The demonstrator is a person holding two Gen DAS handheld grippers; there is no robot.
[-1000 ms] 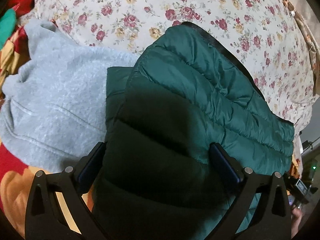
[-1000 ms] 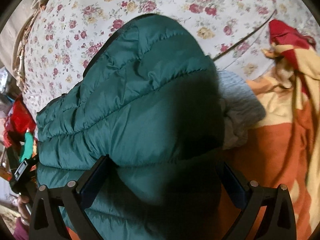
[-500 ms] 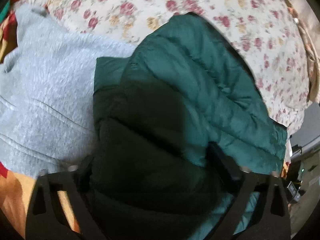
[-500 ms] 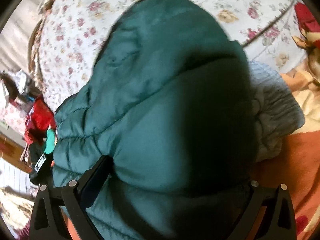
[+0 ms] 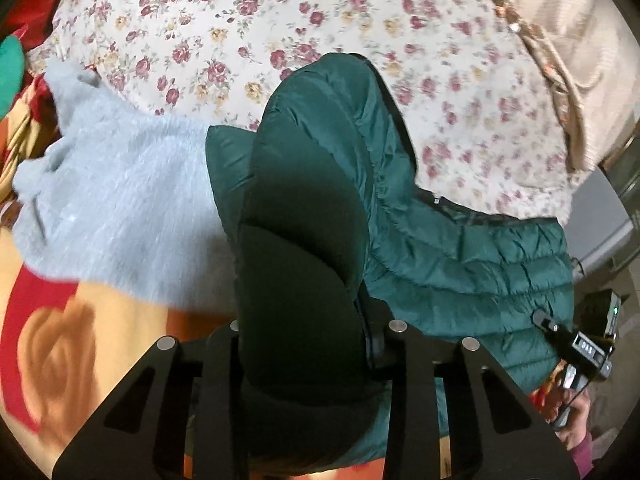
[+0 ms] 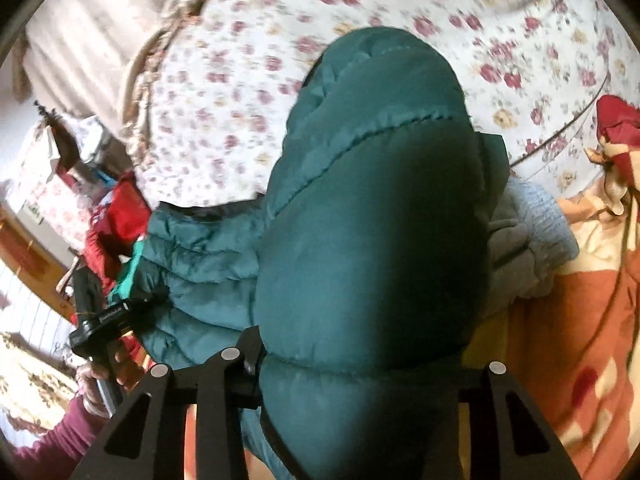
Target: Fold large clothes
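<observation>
A bed with a floral sheet carries everything here, with an orange and red blanket over its near side. On it lies the green puffer jacket, the garment being folded, partly overlapping a grey fleece top beside it. The step in hand looks like the lifting of the jacket's near edge for a fold. The left gripper has just been closing, and its jaws are now clenched on a thick bunch of the jacket that bulges up between them. The right gripper has likewise just been closing, its jaws pinching a padded roll of the same jacket. The next move probably calls for both hands to carry the pinched edge together, level with each other, across toward the far hem, then lay it down without dragging the fleece top along.
</observation>
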